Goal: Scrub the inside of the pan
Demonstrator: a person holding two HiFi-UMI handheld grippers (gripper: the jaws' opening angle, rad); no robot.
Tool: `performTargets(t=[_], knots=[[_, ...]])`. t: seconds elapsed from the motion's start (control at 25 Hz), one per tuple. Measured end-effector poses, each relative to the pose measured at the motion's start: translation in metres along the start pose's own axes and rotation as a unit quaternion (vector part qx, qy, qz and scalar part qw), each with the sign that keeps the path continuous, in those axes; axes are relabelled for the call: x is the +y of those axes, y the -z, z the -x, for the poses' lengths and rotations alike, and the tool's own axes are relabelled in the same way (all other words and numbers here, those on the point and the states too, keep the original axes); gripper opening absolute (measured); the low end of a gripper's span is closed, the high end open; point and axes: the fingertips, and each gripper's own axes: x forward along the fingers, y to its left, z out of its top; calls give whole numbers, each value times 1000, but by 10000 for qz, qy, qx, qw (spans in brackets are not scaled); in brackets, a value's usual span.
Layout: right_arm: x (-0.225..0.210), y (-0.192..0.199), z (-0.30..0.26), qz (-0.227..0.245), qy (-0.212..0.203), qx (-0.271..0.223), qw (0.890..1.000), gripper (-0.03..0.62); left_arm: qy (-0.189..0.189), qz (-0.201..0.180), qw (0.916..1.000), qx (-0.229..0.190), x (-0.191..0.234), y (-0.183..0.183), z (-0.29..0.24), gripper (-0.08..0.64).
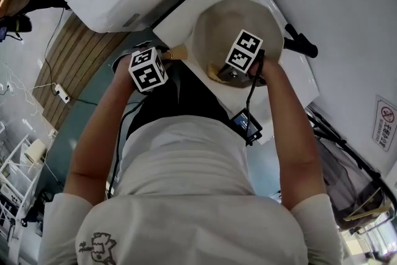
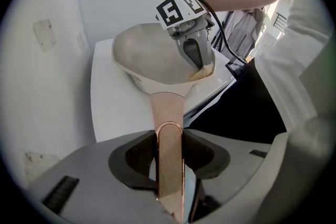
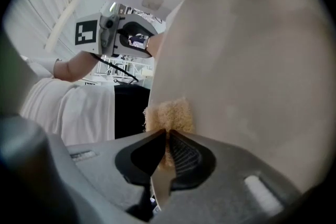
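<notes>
Your left tool (image 2: 169, 162) is closed on the pan's handle (image 2: 168, 128). The copper-coloured handle runs straight between the two jaws, and both dark pads press on its sides. The handle leads away from the tool to the pan (image 2: 152, 55), which lies over a white board (image 2: 113, 107) on the table (image 1: 347, 3).

In the head view the pan (image 1: 239, 22) is directly ahead of you, with its pale beige inside facing up. The left tool (image 1: 169, 56) is at its near left side and the right tool (image 1: 239, 74) at its near edge.

Your right tool (image 3: 165, 136) is clamped on a tan, fibrous scrub pad (image 3: 168, 115). The jaws stand almost together, with the pad pinched between them and its free end sticking out past the tips. In the left gripper view the scrub pad (image 2: 201, 73) lies against the inside wall of the pan, just below the near right rim, and the right tool (image 2: 195, 57) angles down into the bowl.

A black grip (image 1: 302, 43) lies on the board at the far right of the pan. A black cable (image 1: 251, 93) hangs from the right tool.
</notes>
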Motion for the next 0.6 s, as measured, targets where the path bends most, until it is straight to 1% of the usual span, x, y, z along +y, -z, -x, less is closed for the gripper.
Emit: performTargets(t=[0.12,0.2,0.32,0.48,0.6], knots=[[-4,17,4,-42,129,528,9985,26,-48,2,10000,20,-1,0,1,153],[-7,32,6,-76,210,951,9952,26,-57,22,10000,10,-2,1,1,153],[-12,52,13,-166,326,1508,9879,26,-44,62,10000,-26,-3,0,2,153],[-16,70,24,-308,426,2014,9781,26,-31,63,10000,-58,-4,-1,1,153],[-25,80,35,-397,720,2457,9659,25,-48,71,9999,-92,-3,2,0,153]])
